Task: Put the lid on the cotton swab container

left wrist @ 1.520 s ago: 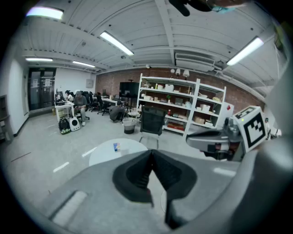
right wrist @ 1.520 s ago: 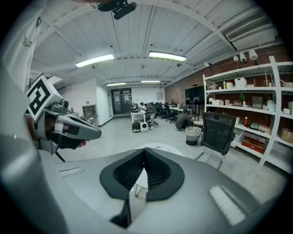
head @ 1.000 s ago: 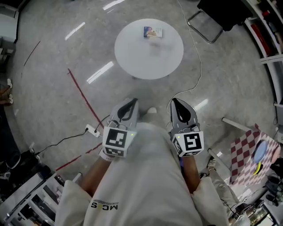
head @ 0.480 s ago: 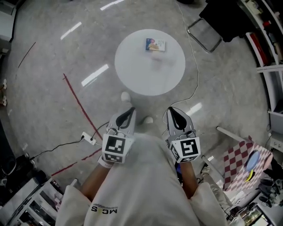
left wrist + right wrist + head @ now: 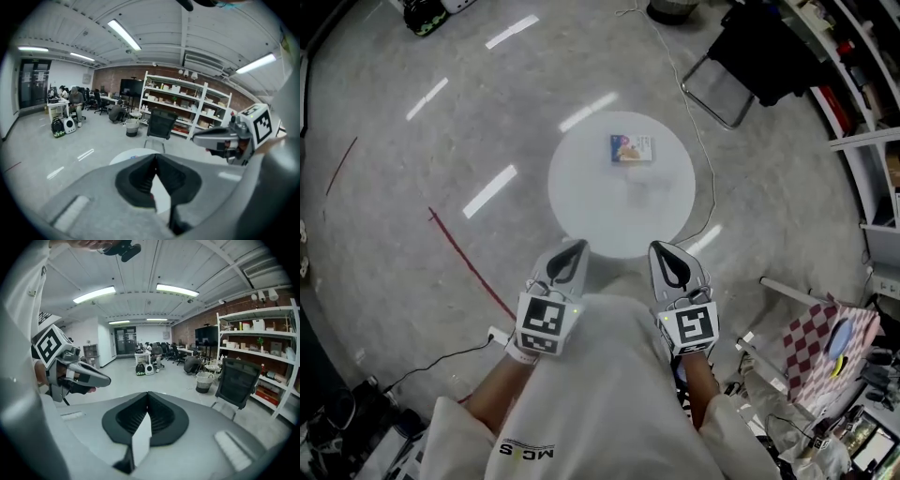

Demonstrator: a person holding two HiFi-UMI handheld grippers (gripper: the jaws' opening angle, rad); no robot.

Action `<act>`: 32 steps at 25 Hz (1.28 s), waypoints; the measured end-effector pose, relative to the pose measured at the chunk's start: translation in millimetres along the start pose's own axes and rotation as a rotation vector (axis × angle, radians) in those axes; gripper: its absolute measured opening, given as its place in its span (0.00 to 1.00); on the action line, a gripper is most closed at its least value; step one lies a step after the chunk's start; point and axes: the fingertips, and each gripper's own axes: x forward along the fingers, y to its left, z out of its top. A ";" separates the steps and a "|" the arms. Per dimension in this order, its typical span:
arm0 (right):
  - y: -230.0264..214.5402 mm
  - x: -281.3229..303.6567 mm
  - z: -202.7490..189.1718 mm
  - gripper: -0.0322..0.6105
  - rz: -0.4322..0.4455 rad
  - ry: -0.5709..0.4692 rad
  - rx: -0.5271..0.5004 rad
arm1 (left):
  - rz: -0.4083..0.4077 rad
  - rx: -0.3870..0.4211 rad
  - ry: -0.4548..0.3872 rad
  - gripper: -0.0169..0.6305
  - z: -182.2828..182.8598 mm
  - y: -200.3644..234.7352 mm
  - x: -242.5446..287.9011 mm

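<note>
Grey left gripper (image 5: 572, 247) and right gripper (image 5: 667, 247) are hovering empty, jaws pressed together. On the round white table (image 5: 581, 202) 1 small printed box (image 5: 629, 148) is lying.

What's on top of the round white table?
A small printed box lies toward the table's far side. The left gripper and right gripper cover bits of its near edge.

White top (image 5: 609, 375), black print (image 5: 527, 452), grey L gripper (image 5: 578, 247) & R gripper (image 5: 657, 247), black-lined jaws, b/w marker cubes (image 5: 542, 323)
</note>
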 end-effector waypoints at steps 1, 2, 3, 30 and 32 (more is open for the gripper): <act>-2.9 9.5 1.3 0.05 -0.012 0.014 -0.005 | -0.010 0.019 0.015 0.03 1.1 7.3 5.6; -7.1 17.9 1.1 0.05 -0.019 0.030 -0.006 | -0.019 0.034 0.031 0.03 1.5 12.7 12.3; -11.9 24.8 0.1 0.05 -0.020 0.044 -0.007 | -0.026 0.044 0.046 0.03 1.8 15.8 19.4; -130.6 132.7 -95.4 0.05 0.151 0.145 -0.072 | 0.083 0.000 0.136 0.03 -40.2 -8.3 174.0; -134.2 144.3 -106.0 0.05 0.156 0.156 -0.072 | 0.095 -0.015 0.140 0.03 -47.2 -4.5 182.0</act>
